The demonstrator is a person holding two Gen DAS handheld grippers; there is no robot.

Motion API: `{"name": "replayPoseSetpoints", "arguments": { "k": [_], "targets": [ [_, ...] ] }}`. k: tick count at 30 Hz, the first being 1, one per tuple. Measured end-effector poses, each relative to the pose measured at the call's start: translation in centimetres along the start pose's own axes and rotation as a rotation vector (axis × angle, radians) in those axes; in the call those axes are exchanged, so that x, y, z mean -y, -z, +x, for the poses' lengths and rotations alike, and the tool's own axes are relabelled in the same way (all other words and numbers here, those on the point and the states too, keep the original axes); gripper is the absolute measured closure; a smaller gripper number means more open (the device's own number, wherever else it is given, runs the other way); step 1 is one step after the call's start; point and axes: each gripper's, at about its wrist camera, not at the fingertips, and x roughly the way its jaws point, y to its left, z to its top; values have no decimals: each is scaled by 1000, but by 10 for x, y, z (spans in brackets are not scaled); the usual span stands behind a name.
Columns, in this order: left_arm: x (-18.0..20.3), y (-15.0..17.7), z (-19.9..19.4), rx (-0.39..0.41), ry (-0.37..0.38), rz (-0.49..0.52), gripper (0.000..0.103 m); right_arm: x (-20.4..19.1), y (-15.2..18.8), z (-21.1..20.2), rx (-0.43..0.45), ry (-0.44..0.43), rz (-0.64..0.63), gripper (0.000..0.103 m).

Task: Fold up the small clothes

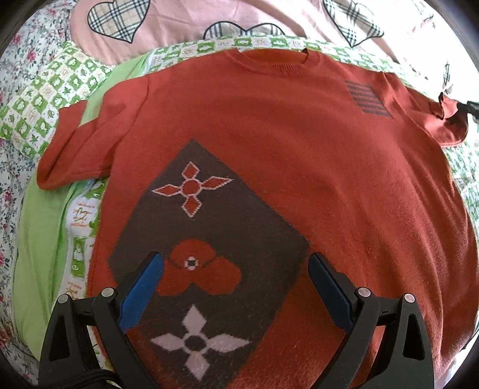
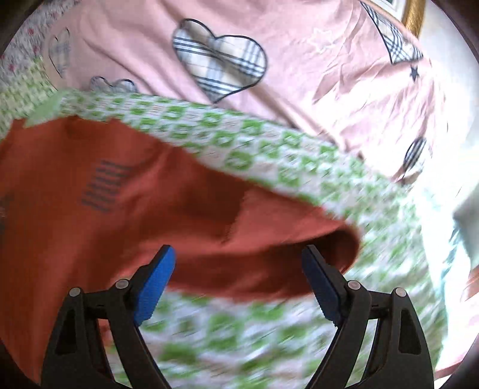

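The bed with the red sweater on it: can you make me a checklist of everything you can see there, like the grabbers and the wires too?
Surface: green checked blanket spread on a bed, over a floral sheet.
Job's things: one red sweater lying flat, front up, unfolded; both short sleeves spread out; brown diamond panel with flower shapes.
Clutter: pink bedding with plaid hearts beyond the blanket.
Grippers: left gripper open above the sweater's hem, holding nothing; right gripper open above a sleeve, nothing pinched.
Cables: a black cord at the left gripper's base.
Surroundings: a gold frame edge in the right wrist view; bright light at the right.
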Motion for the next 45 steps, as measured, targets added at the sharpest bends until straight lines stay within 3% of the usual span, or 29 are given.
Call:
{"name": "replayPoseSetpoints", "arguments": {
  "k": [7, 8, 9, 10, 11, 12, 19, 29, 30, 37, 45],
  "targets": [
    [4, -7, 14, -32, -3, -8, 5, 16, -14, 58, -142, -5, -195, 17],
    [4, -8, 16, -38, -2, -8, 5, 15, -12, 64, -170, -16, -208, 21],
    [5, -9, 17, -39, -1, -8, 5, 14, -9, 73, -201, -26, -212, 32],
    [5, -9, 17, -34, 0, -7, 5, 16, -5, 81, -234, -39, -189, 65],
    [6, -10, 17, -28, 4, -6, 5, 18, -2, 84, -250, -52, -161, 91],
    [6, -10, 17, -27, 7, -4, 5, 21, 1, 84, -249, -71, -113, 96],
    [4, -10, 10, -8, 36, -11, 5, -4, -5, 47, -126, -248, 98, 97],
    [-28, -14, -13, 53, 55, -77, 5, -168, -64, 6, 34, -581, 107, 97],
    [-32, -15, -14, 57, 55, -87, 5, -181, -69, 7, 14, -575, 73, 97],
    [-67, -21, -10, 69, 71, -164, 5, -289, -99, 15, 13, -767, 49, 97],
    [-80, -36, 5, 81, 138, -216, 5, -343, -106, 46, -24, -836, 115, 96]
  ]
}}
